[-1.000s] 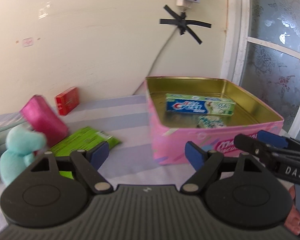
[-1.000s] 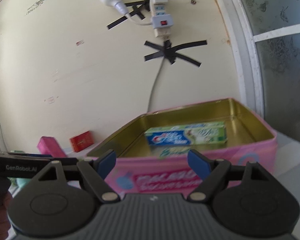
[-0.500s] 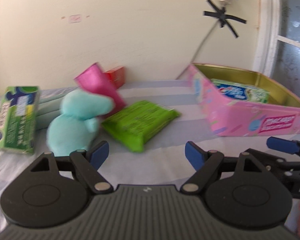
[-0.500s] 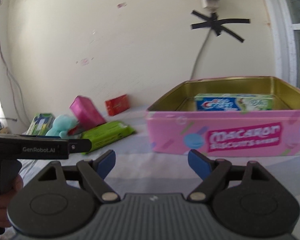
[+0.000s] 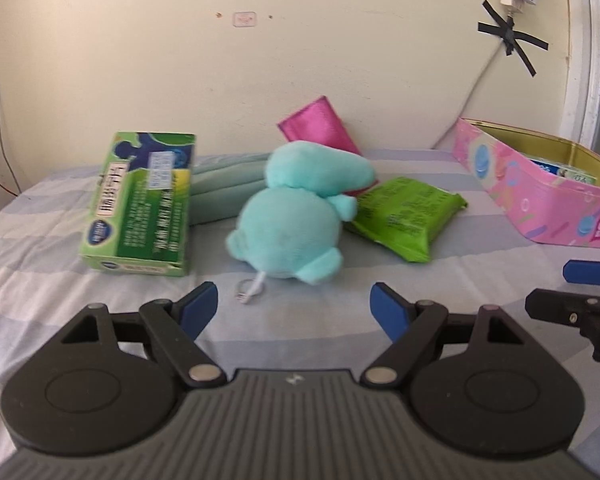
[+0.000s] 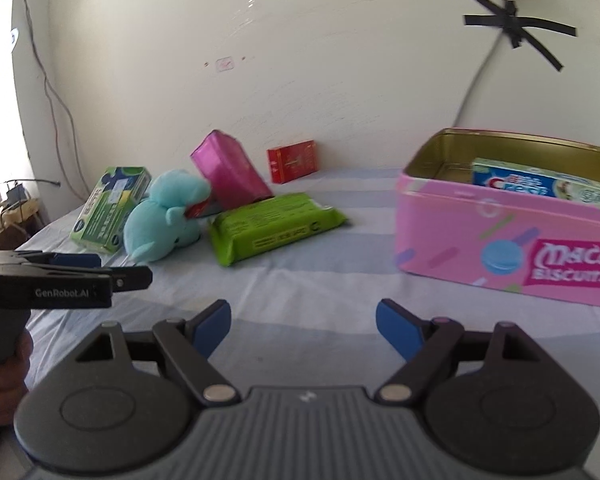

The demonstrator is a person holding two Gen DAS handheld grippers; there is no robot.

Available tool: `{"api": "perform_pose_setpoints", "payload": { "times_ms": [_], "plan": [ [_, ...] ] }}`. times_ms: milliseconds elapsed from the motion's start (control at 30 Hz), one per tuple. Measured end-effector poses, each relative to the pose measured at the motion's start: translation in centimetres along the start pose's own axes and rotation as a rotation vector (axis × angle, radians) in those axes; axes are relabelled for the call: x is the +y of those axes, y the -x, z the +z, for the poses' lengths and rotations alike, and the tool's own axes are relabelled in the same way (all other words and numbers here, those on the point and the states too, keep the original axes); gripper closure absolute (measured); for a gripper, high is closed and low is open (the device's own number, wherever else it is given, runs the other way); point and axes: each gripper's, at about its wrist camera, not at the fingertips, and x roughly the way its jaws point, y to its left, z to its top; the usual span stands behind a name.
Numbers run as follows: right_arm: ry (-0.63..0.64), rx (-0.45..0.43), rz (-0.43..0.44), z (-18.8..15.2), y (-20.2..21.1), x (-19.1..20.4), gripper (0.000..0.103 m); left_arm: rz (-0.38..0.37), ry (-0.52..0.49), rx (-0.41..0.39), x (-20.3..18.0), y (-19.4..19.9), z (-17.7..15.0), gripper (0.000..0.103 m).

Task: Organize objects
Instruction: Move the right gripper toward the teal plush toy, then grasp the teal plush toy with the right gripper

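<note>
We hold both tools low over the bed, each with nothing in it: the left gripper has its blue fingers spread wide and released, aimed at the turquoise plush toy, and the right gripper is likewise spread and empty, facing the bare striped sheet between the loose pile and the pink tin. The tin sits apart on the right with its lid off, which we judge marks it as the collecting place; a toothpaste box reading "Crest" already lies inside. The tin's side reads "Macar… Biscuits", cut off by the edge of the view. The rest waits in a cluster near the wall: a green carton with small print we cannot read, a green flat pack, a magenta box leaning on the plush, and a small red box against the wall. The left tool's handle reads "GenRobot.AI".
</note>
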Motion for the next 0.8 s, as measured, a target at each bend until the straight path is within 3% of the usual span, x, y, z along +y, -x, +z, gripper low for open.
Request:
{"api": "perform_pose_setpoints", "payload": {
  "times_ms": [133,333,500,800],
  "plan": [
    [0.019,0.027,0.019,0.4,-1.0,0.7,0.020,0.018,0.043,0.008,1.4,-0.4,-0.1,0.018],
    [0.037,0.075,0.056,0.9,-2.6,1.8,0.020,-0.025,0.191,0.047,3.7,-1.1,-0.2,0.018],
    [0.043,0.114,0.082,1.4,-3.9,2.5,0.012,-0.027,0.263,0.034,4.5,-0.8,-0.5,0.018],
    [0.058,0.131,0.126,2.5,-5.6,4.4,0.012,0.050,0.367,-0.009,6.3,-0.3,-0.6,0.018]
  ]
}}
